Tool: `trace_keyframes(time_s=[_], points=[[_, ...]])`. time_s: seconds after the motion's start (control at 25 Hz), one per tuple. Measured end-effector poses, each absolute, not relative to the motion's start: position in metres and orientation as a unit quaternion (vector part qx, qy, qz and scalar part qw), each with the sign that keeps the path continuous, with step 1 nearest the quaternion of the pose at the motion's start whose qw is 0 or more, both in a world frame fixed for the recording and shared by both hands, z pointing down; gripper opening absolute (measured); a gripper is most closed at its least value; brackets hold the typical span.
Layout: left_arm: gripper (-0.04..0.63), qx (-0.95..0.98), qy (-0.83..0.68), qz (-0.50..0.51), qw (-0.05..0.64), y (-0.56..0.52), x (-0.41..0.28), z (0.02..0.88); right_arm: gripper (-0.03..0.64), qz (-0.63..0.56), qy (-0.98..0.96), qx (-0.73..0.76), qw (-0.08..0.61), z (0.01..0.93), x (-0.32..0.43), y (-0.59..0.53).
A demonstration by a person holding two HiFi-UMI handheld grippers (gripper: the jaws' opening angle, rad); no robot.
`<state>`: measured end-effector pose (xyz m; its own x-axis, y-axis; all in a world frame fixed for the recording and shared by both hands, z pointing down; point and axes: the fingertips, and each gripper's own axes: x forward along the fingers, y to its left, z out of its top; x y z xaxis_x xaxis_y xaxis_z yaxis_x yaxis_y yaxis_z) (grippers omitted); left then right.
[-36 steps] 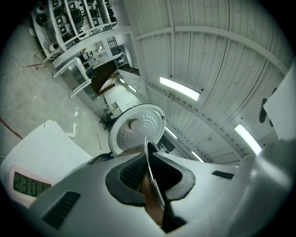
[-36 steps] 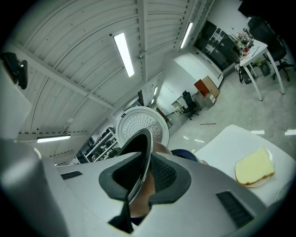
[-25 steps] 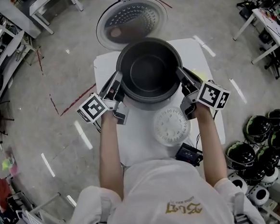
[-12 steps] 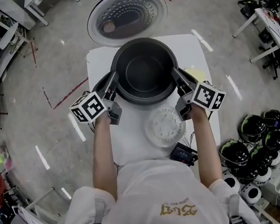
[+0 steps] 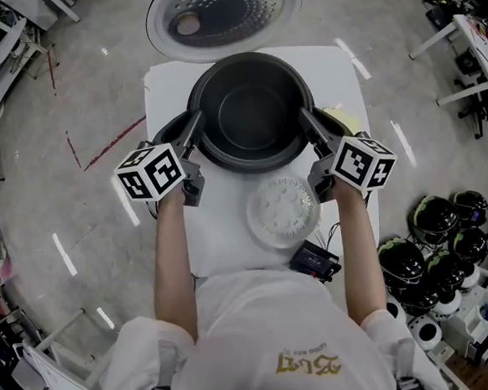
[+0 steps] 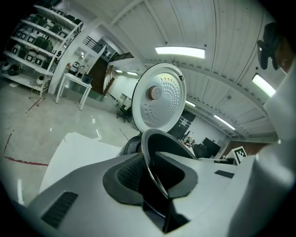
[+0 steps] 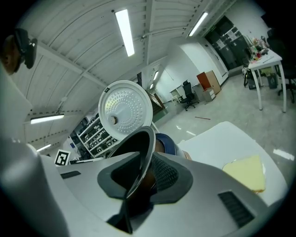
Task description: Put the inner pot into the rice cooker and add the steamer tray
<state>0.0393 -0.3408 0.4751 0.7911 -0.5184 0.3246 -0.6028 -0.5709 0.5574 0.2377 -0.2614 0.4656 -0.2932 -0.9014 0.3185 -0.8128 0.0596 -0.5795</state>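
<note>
While the inner pot (image 5: 250,114) sits low in the rice cooker (image 5: 165,135), the left gripper (image 5: 196,122) and right gripper (image 5: 307,118) straddle its rim. Their jaws have just been opening, pads seemingly off the metal. Steamer tray (image 5: 283,212) lies on the white table (image 5: 335,65), just beside.

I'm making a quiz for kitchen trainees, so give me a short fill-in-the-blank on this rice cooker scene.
1. Behind the pot, the cooker's lid stands ___.
2. The white steamer tray lies on the ___, nearer the person than the pot.
3. Seen from above, the inside of the dark pot is ___.

Missing words: open; table; empty.
</note>
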Motion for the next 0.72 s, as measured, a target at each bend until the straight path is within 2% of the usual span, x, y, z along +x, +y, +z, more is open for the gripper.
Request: trace_keyframes(time_s=[0.36, 0.44, 0.52, 0.72], points=[[0.103, 0.886, -0.332, 0.078, 0.315, -0.349, 0.041, 0.482, 0.11, -0.334, 0.72, -0.609, 0.01, 0.48, 0.24, -0.267], [0.071, 0.883, -0.346, 0.081, 0.306, -0.352, 0.041, 0.483, 0.115, -0.331, 0.719, -0.611, 0.011, 0.481, 0.24, -0.266], [0.069, 0.883, -0.354, 0.082, 0.297, -0.355, 0.04, 0.483, 0.118, -0.324, 0.72, -0.614, 0.005, 0.481, 0.24, -0.267], [0.095, 0.887, -0.346, 0.077, 0.295, -0.356, 0.043, 0.482, 0.1, -0.298, 0.708, -0.64, -0.027, 0.484, 0.249, -0.27]])
